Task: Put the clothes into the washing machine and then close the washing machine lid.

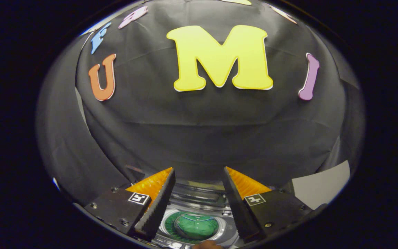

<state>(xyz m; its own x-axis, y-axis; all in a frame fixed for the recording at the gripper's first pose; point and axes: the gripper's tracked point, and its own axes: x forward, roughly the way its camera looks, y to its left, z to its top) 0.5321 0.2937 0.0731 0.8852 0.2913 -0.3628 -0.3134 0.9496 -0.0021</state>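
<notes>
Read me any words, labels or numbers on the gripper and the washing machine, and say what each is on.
Gripper, jaws open above the machine: no words, only a square coded marker on each side, a pattern rather than text.
Washing machine, seen between the jaws: small marks near its front edge, too small and blurred to read.

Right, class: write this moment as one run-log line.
gripper: jaws open, holding nothing | washing machine: below, between the jaws, green inside | booth wall: ahead
</notes>
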